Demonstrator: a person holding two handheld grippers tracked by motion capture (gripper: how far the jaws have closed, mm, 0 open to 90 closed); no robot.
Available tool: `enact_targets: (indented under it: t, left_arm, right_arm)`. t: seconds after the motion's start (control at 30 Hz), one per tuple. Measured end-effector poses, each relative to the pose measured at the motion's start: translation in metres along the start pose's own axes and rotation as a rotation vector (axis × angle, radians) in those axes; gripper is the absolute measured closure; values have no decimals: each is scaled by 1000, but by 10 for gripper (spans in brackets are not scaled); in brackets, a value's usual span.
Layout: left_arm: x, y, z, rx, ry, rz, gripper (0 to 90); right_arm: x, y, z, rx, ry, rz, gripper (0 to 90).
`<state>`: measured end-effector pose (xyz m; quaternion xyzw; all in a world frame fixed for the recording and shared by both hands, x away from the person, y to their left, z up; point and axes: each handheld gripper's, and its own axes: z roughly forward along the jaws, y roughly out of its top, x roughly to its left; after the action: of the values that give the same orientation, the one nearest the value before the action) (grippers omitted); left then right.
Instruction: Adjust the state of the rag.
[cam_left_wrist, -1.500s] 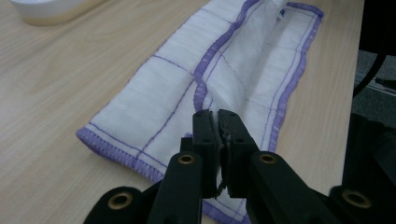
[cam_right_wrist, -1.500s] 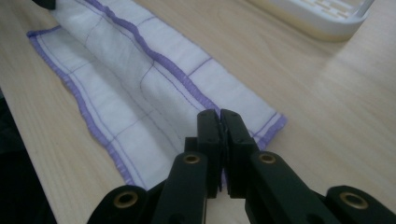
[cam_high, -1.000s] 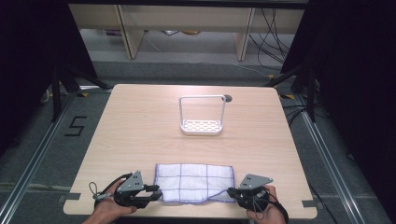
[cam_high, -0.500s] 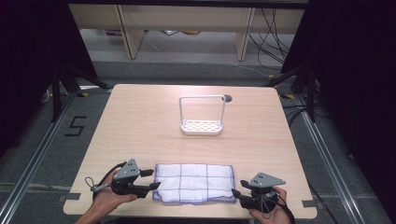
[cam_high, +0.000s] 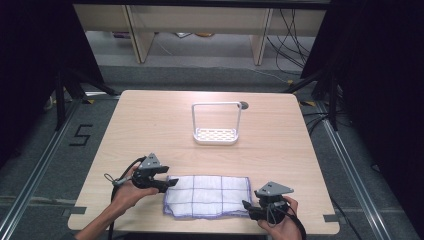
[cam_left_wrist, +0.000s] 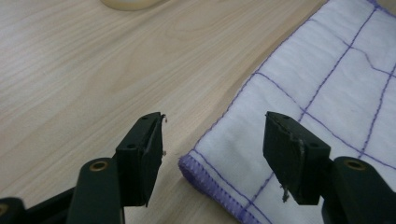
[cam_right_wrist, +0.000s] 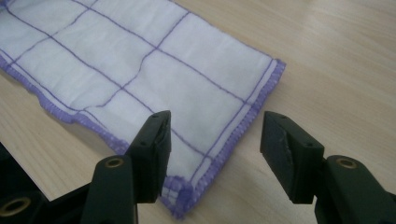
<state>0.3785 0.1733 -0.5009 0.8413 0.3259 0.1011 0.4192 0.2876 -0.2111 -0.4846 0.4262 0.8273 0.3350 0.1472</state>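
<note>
On the pale wooden tabletop (cam_high: 150, 125), a folded white cloth with purple grid stitching (cam_high: 207, 195) lies flat near the front edge.
Left tool (cam_high: 167, 182) and right tool (cam_high: 248, 209), jaws just opened, flank its corners, gripping nothing.

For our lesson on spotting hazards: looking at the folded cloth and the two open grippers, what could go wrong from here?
1. The cloth lies close to the table front edge; a nudge might push it off.
2. The left gripper and right gripper have just been opening over its corners; closing again might catch only the top layer and undo the fold.
</note>
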Motion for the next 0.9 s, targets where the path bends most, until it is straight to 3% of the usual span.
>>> enact_targets:
  t: [0.03,0.07,0.17,0.2,0.23,0.27,0.43,0.5,0.57,0.6,0.67,0.8,0.83,0.87,0.9]
  left_arm:
    - [0,0,4,2,-6,-6,394]
    - [2,0,5,30,-6,20,398]
    - [0,-1,8,33,-10,21,433]
    - [1,-1,9,48,-1,50,453]
    - [-1,-2,11,47,0,45,453]
    - [-1,-4,13,48,-6,48,496]
    - [-3,-8,13,45,-14,52,587]
    - [-4,-8,13,46,-14,68,612]
    - [-7,-9,14,35,-24,39,664]
    - [-5,-8,13,51,-26,70,696]
    - [-6,-9,13,51,-27,71,723]
    - [-6,-9,13,48,-31,80,781]
    - [-7,-10,14,36,-30,58,793]
    - [-7,-9,13,41,-34,83,808]
    - [-7,-9,13,41,-34,83,814]
  right_arm:
    - [1,-1,1,21,-7,3,421]
    - [1,-2,2,21,-13,-3,420]
    - [3,-4,6,46,-34,-22,412]
    - [5,-4,7,67,-33,-21,412]
    - [5,-4,7,67,-33,-21,412]
    - [8,-7,12,91,-44,-49,415]
    - [9,-6,11,83,-63,-74,411]
    - [10,-6,9,84,-58,-56,411]
    - [12,-6,6,70,-49,-48,411]
    - [13,-7,6,75,-38,-51,404]
    - [15,-8,5,86,-34,-28,403]
    - [14,-11,8,99,-36,-30,419]
    - [15,-11,8,106,-32,-33,426]
    - [16,-11,10,100,-33,-46,441]
    - [17,-11,9,105,-31,-47,449]
